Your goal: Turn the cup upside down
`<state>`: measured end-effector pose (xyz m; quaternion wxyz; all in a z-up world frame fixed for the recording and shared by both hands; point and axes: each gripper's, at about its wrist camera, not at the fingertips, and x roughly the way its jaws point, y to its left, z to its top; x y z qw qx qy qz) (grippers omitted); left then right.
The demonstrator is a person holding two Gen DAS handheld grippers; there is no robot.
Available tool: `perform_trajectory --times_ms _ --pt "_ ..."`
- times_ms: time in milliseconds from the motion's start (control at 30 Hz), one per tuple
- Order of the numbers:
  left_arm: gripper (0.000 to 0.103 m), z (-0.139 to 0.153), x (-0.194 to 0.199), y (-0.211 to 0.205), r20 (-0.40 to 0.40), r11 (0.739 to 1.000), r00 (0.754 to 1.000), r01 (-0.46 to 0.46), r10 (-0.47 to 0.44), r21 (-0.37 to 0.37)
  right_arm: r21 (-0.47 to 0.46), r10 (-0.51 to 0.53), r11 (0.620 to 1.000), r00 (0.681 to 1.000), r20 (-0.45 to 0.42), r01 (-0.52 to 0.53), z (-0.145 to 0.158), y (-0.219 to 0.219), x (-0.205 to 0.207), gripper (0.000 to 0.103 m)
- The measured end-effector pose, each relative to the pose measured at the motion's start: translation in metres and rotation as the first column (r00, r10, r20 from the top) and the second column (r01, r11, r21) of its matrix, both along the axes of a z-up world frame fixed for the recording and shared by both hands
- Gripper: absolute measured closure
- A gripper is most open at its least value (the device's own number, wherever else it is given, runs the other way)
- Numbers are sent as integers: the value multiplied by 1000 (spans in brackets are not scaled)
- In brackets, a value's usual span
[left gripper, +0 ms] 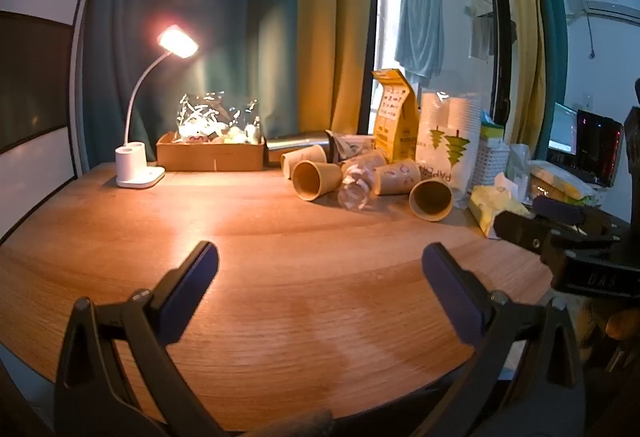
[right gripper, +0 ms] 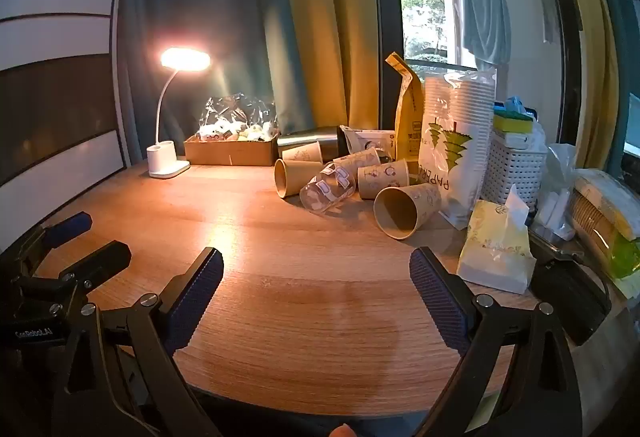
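Several brown paper cups lie on their sides in a heap at the back right of the wooden table [left gripper: 280, 277]. The nearest cup [left gripper: 431, 200] [right gripper: 404, 211] has its mouth toward me. Another open-mouthed cup [left gripper: 314, 179] [right gripper: 296, 177] lies to its left, with a clear plastic cup [left gripper: 356, 185] [right gripper: 327, 189] between them. My left gripper [left gripper: 320, 269] is open and empty over the near table. My right gripper [right gripper: 316, 273] is open and empty too, well short of the cups. The right gripper's fingers [left gripper: 520, 227] show at the left view's right edge, and the left gripper's fingers [right gripper: 96, 261] at the right view's left edge.
A lit white desk lamp [left gripper: 138, 169] [right gripper: 166, 157] stands back left beside a cardboard box [left gripper: 210, 155] [right gripper: 230, 151]. A sleeve of paper cups [left gripper: 448, 141] [right gripper: 456, 149], a yellow bag [right gripper: 408, 113], a white basket [right gripper: 512, 169] and a tissue pack [right gripper: 498, 249] crowd the right side.
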<state>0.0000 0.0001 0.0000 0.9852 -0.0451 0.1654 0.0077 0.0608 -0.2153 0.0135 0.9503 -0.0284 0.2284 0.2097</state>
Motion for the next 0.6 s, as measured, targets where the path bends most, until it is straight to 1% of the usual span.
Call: perform_trajectory --times_ms 600 --pt "0 0 0 0 0 1000 1000 0 0 0 0 1 1000 1000 -3 -1 0 0 0 7"
